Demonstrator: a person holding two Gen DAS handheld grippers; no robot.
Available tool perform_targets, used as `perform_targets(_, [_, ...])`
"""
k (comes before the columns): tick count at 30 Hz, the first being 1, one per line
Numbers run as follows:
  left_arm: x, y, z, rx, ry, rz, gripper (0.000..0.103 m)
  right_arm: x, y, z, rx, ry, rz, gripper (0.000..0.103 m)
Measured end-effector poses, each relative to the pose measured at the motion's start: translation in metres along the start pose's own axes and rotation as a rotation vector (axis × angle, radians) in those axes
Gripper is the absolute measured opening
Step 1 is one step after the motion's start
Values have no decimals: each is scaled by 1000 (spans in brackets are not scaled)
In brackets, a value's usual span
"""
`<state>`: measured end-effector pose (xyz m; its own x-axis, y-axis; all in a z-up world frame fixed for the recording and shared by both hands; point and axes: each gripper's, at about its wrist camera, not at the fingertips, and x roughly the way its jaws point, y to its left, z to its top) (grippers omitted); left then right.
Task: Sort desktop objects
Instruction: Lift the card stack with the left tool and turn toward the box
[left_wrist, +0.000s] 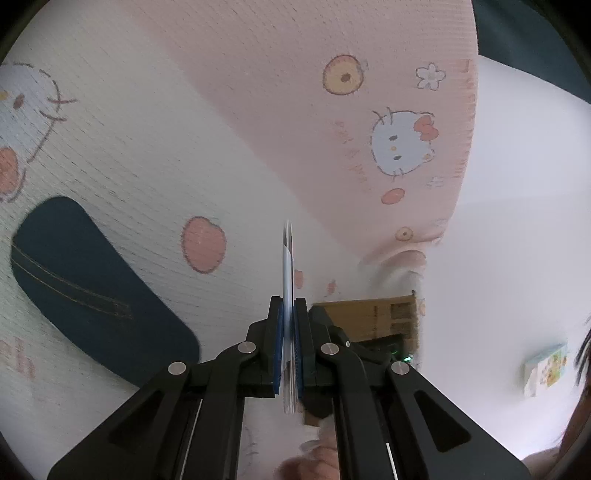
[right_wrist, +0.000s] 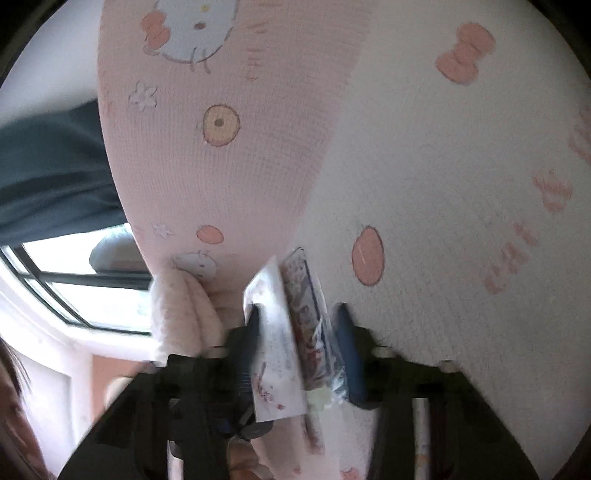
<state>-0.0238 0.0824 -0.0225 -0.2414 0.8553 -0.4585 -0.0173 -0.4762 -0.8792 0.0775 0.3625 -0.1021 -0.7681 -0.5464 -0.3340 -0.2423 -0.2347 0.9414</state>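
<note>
In the left wrist view my left gripper (left_wrist: 289, 302) is shut on a thin white card (left_wrist: 287, 266), seen edge-on and sticking up between the blue pads. A dark blue zipped pencil case (left_wrist: 92, 284) lies to its left on the pink-and-white cartoon-cat cloth (left_wrist: 221, 110). In the blurred right wrist view my right gripper (right_wrist: 298, 311) is shut on flat packets: a white printed card (right_wrist: 271, 350) and a colourful packet in clear plastic (right_wrist: 308, 325). They stand tilted over the same cloth (right_wrist: 443, 184).
A brown cardboard box (left_wrist: 369, 317) sits beyond the left gripper, and a small colourful box (left_wrist: 545, 369) lies to the right on white. The cloth's folded edge (right_wrist: 184, 317), a window (right_wrist: 74, 295) and a dark teal surface (right_wrist: 51, 170) are left of the right gripper. A person's hair shows at the frame edges.
</note>
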Motion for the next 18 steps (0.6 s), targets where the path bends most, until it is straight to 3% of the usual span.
perform_targets(10, [-3, -7, -2, 115, -6, 149, 6, 25, 52, -23, -336, 131, -335, 15])
perform_targets(18, [-20, -32, -20, 175, -36, 148, 7, 12, 85, -36, -419, 108, -355, 14])
